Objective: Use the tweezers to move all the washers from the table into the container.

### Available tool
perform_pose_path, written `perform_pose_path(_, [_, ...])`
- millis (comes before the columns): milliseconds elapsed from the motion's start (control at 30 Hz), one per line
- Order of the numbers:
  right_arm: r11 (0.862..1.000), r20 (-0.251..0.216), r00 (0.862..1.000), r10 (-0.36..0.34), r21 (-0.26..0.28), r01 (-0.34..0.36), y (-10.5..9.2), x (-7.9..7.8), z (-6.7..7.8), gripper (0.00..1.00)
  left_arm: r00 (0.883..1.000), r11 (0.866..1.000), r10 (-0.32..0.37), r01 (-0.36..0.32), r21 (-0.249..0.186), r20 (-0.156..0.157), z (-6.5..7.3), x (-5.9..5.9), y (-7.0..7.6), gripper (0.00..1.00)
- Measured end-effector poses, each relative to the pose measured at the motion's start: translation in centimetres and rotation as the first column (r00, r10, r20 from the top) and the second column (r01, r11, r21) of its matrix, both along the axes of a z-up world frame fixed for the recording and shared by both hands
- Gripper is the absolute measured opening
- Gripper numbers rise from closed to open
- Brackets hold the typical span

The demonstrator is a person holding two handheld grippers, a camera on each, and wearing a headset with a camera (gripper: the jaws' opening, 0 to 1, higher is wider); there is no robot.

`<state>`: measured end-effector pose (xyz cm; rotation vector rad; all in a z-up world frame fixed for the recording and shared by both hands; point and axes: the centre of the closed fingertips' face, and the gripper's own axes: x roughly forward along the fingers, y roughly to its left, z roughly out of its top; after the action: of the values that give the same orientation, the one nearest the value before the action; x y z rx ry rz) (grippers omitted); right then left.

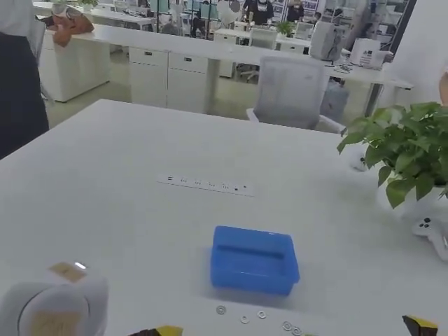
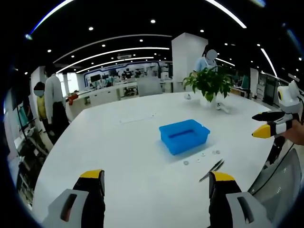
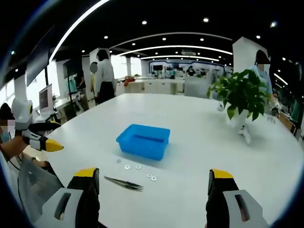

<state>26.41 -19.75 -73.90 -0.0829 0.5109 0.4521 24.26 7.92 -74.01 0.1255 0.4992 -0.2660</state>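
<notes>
My left tongs (image 2: 156, 176) and right tongs (image 3: 154, 173) are both spread wide with nothing between the jaws. Just ahead of the right tongs, a little toward its left jaw, the slim metal tweezers (image 3: 123, 183) lie flat on the white counter (image 3: 199, 142). Past them is a loose scatter of small flat metal washers (image 3: 138, 166), and just beyond those sits the blue rectangular plastic container (image 3: 143, 141). From the left tongs the same things lie ahead and off to the right. I judge the tweezers light, springy and slippery on this smooth top, so I'd pinch across both legs near mid-length. The washers look thin and light, so nipping one by its rim seems safest.
</notes>
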Motion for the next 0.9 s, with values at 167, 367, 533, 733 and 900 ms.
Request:
perform_pose_path(167, [1.0,-0.006,1.0,-0.006,-0.005,0.006,-0.1,0.0,-0.2,0.92,0.998,0.998,-0.063,0.063,-0.024,0.0,0.1,0.1,-1.2,0.84])
perform_pose_path(367, [1.0,-0.013,1.0,-0.014,-0.008,0.014,-0.1,0.1,-0.3,0.9,0.974,0.974,-0.225,0.223,-0.042,-0.029,-0.5,0.0,-4.2,0.64])
perform_pose_path(533, [1.0,-0.028,1.0,-0.014,-0.014,0.013,-0.1,-0.2,-0.6,0.89,0.961,0.963,-0.27,0.269,-0.02,-0.052,-1.5,1.0,-5.2,0.52])
perform_pose_path(733, [0.999,-0.046,0.998,-0.039,-0.007,0.039,-0.6,-0.6,-1.0,0.87,0.892,0.896,-0.441,0.443,0.002,-0.102,-3.2,1.1,-8.2,0.34])
perform_pose_path(900, [0.999,-0.062,0.997,-0.049,0.002,0.049,-0.4,-1.1,-1.3,0.87,0.858,0.865,-0.495,0.502,0.018,-0.135,-5.2,1.6,-9.7,0.25])
